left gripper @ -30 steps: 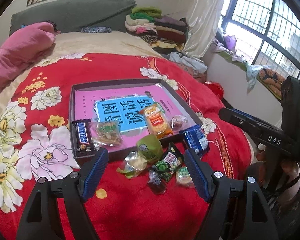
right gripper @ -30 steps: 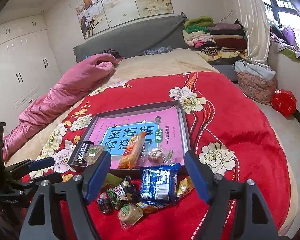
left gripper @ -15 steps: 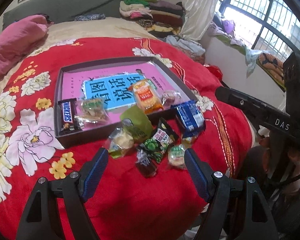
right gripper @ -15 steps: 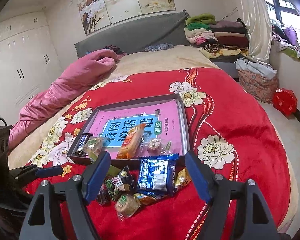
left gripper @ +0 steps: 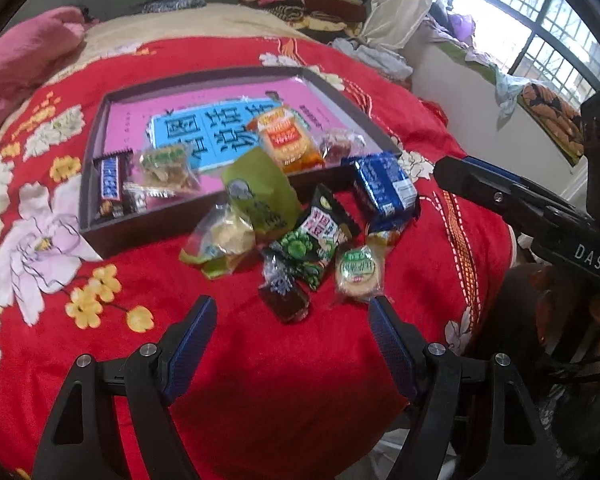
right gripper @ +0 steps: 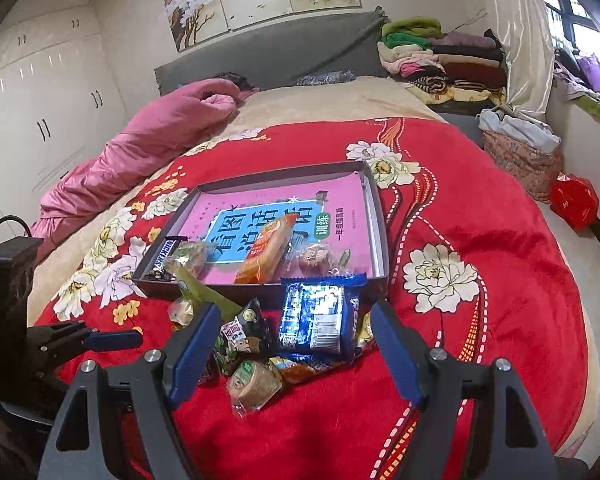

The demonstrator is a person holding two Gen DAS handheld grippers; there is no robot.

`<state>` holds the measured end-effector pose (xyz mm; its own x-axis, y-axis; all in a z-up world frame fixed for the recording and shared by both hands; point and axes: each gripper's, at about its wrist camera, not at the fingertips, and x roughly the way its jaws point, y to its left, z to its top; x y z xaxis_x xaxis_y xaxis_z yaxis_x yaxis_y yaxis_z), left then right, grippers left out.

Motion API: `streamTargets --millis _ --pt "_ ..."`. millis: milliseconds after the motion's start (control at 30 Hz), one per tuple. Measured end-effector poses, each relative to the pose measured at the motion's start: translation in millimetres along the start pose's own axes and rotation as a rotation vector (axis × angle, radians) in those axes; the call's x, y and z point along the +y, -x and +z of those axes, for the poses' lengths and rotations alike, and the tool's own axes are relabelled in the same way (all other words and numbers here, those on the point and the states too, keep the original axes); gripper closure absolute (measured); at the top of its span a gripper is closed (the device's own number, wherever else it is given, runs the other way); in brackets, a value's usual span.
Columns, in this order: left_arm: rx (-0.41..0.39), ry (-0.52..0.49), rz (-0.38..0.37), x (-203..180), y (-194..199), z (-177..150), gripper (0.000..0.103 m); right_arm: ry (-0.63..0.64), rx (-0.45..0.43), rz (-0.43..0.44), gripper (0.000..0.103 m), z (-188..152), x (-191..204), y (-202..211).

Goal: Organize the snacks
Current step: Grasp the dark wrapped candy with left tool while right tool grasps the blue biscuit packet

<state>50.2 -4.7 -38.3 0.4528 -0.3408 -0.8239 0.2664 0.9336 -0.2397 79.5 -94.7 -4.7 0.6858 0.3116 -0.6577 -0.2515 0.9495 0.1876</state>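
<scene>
A dark shallow tray (left gripper: 96, 236) (right gripper: 380, 232) with a pink and blue book inside lies on the red flowered blanket. In it are a Snickers bar (left gripper: 110, 184), a clear green-labelled packet (left gripper: 166, 168), an orange cracker pack (left gripper: 288, 140) (right gripper: 266, 250) and a small clear wrapped sweet (left gripper: 340, 146). In front of the tray lie loose snacks: a green pouch (left gripper: 260, 196), a yellow-green packet (left gripper: 224, 240), a dark green pack (left gripper: 316, 240), a round biscuit (left gripper: 358, 274) (right gripper: 254, 382), a dark candy (left gripper: 284, 296) and a blue wafer pack (left gripper: 384, 186) (right gripper: 320, 320). My left gripper (left gripper: 292, 332) is open and empty, just short of the dark candy. My right gripper (right gripper: 296, 340) is open and empty, over the blue wafer pack.
A pink quilt (right gripper: 140, 148) lies along the bed's left side. Folded clothes (right gripper: 440, 52) are stacked at the headboard. White wardrobes (right gripper: 40, 100) stand at left. The bed's edge drops off at right, by a window wall (left gripper: 500, 60), a cloth bag (right gripper: 520, 152) and a red bag (right gripper: 574, 200).
My left gripper has tilted down and moved closer to the loose snacks. My right gripper has moved forward over the blue wafer pack. No snack has moved.
</scene>
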Motion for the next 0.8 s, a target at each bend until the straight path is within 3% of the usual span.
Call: streamTargets --millis 233,600,800 --pt "0.016 0.033 -0.002 6.4 -13.1 -4.0 0.024 0.009 0.026 -0.004 0.026 -5.4 -0.7 -11.1" --pt "0.022 -0.022 0.059 3.4 -33.0 -8.3 0.027 0.013 0.058 -0.022 0.026 -11.5 -7.9 -29.6" --pt "0.004 -0.004 0.053 6.6 -34.9 -4.1 0.027 0.009 0.08 -0.049 0.026 -12.3 -12.0 -47.4"
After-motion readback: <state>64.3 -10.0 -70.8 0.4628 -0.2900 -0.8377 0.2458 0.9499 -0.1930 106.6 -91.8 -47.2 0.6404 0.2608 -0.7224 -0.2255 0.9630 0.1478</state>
